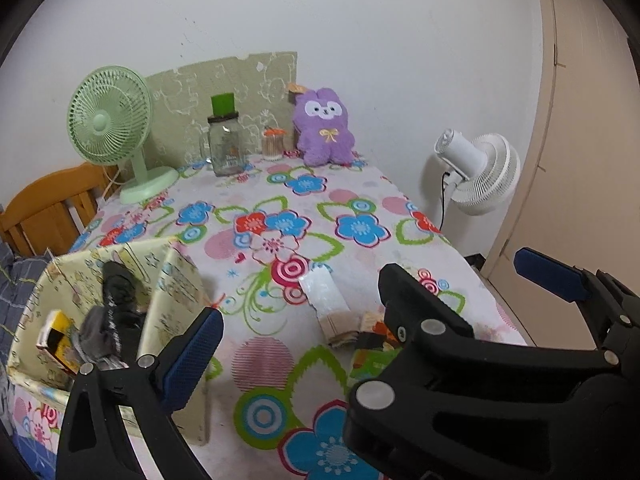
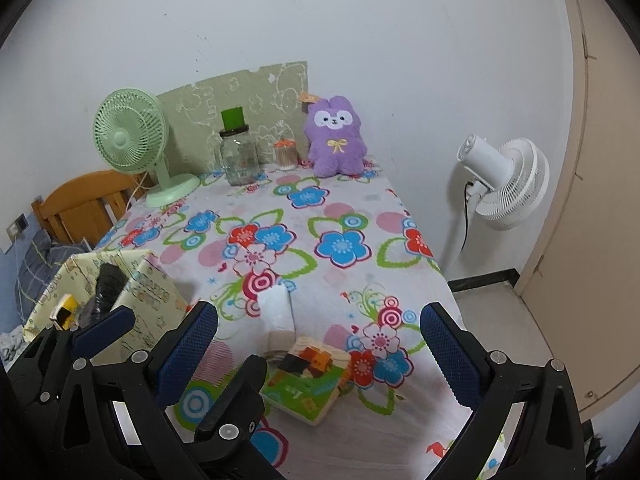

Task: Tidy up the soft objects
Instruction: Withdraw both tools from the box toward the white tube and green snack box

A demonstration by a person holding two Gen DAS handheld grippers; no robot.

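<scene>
**Both hand-held grippers free, tissue packs next**

I hold left hand-held gripper (image 1: 374, 314) and right hand-held gripper (image 2: 320, 344) spread wide, nothing btw the pads. Just ahead on the surface (image 2: 360, 216) lie a green tissue pack (image 2: 310, 384) and a white pack (image 2: 277, 314), touching. I judge both light, squashy, wrapper slippery; grip across the middle. Left is the storage box (image 1: 176, 280) w/ dark soft items. Far back sits the purple plush (image 1: 325, 128). Only right view shows green pack whole.

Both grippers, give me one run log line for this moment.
left gripper: open, empty | right gripper: open, empty, over tissue pack | fabric box: holds dark items | purple plush: far edge
</scene>
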